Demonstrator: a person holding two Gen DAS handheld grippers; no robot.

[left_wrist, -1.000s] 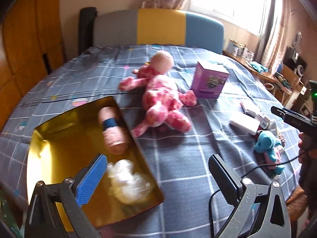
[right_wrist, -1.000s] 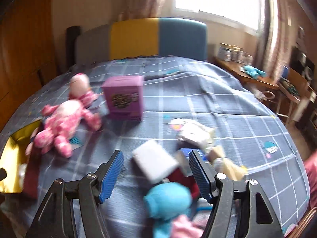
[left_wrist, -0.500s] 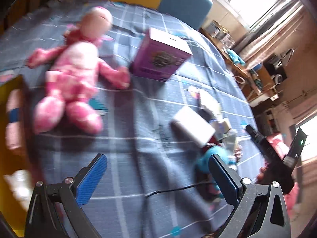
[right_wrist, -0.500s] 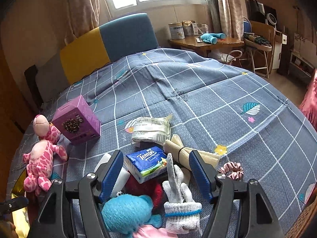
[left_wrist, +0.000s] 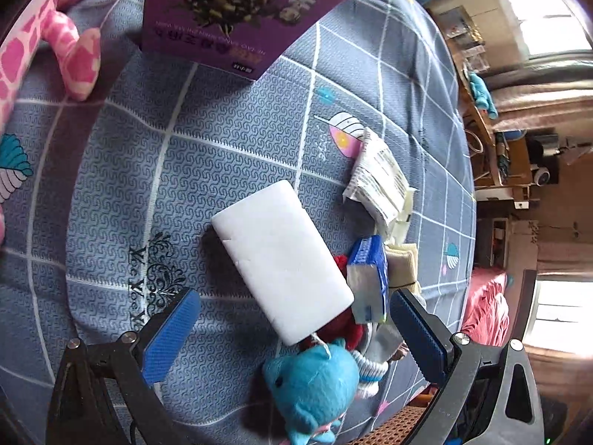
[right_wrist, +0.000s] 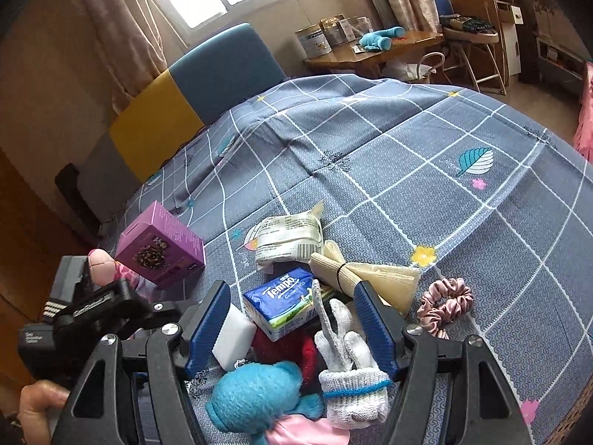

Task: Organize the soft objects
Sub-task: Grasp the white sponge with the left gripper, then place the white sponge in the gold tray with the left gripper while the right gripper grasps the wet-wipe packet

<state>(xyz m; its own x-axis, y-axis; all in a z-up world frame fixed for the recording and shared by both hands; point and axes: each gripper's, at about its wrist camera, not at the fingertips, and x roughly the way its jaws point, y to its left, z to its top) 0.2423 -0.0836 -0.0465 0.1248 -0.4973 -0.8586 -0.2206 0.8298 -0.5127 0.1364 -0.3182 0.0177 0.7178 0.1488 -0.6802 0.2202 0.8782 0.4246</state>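
Both hand-held grippers hang open and empty over a heap on the blue checked bedcover [right_wrist: 426,170]: the left hand-held gripper [left_wrist: 292,330] straddles a fuzzy blue plush toy [left_wrist: 311,385] at six o'clock, with a white foam block [left_wrist: 281,263] beyond, risking a double catch. The right hand-held gripper [right_wrist: 292,326] frames a white knit glove [right_wrist: 348,363]; it may snag the blue Tempo tissue pack [right_wrist: 285,302].

the left claw [left_wrist: 294,328] has swung away from the gold tray and pink plush toy [left_wrist: 55,48], tilting down over the white sponge block [left_wrist: 281,267] and blue plush [left_wrist: 311,389]. the right claw [right_wrist: 292,324] has rolled, its blurred view now sharp over the white glove [right_wrist: 348,363].
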